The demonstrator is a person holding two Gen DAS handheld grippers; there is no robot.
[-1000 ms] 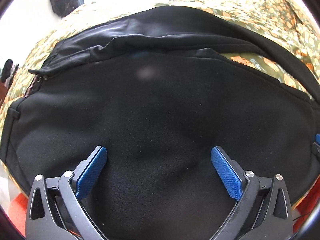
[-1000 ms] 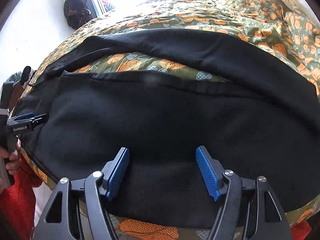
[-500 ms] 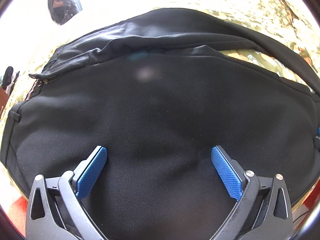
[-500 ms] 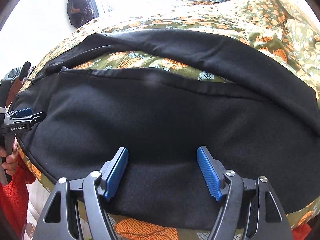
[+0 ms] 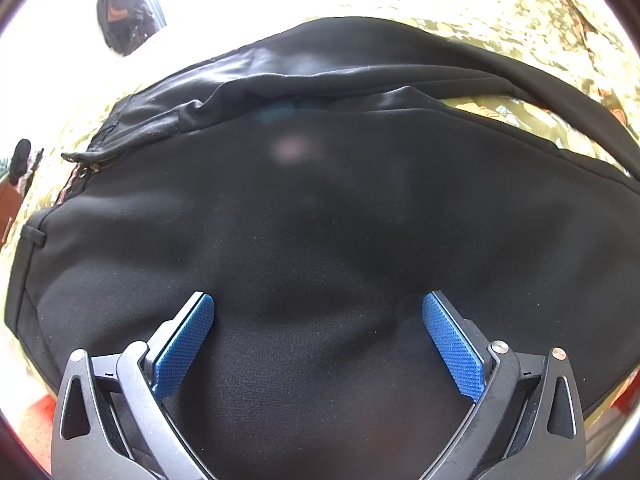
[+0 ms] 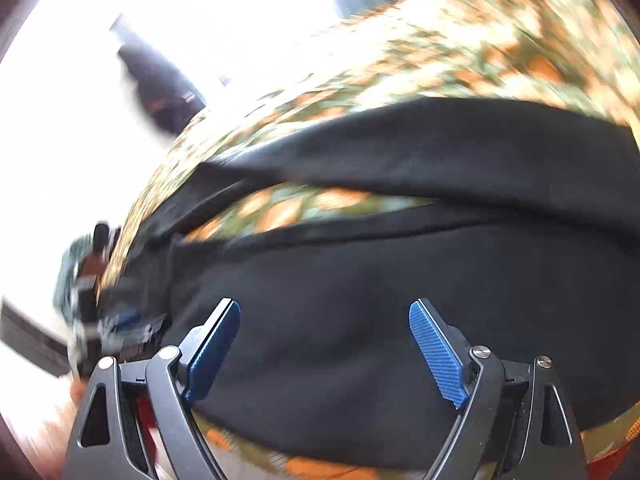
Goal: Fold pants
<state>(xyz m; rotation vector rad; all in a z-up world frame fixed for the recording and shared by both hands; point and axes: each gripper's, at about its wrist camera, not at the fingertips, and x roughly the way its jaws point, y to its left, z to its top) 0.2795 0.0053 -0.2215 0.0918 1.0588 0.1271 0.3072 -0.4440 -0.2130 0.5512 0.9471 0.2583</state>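
Black pants (image 5: 320,208) lie spread on a bed with an orange and green floral cover (image 5: 520,28). The waistband with its zip (image 5: 80,168) is at the left of the left wrist view. My left gripper (image 5: 318,312) is open and empty, just above the seat of the pants. In the blurred right wrist view the two legs (image 6: 400,280) lie apart with a strip of cover (image 6: 304,208) showing between them. My right gripper (image 6: 324,320) is open and empty over the near leg. The left gripper (image 6: 120,332) shows blurred at the left edge there.
A dark bag (image 5: 124,20) hangs on the bright wall beyond the bed. The near edge of the bed (image 6: 320,468) runs under the right gripper. A red sleeve (image 5: 36,420) shows at the lower left.
The right gripper has swung quickly to the right and tilted, which blurs its view, and its jaws have opened wider. The left gripper has barely moved.
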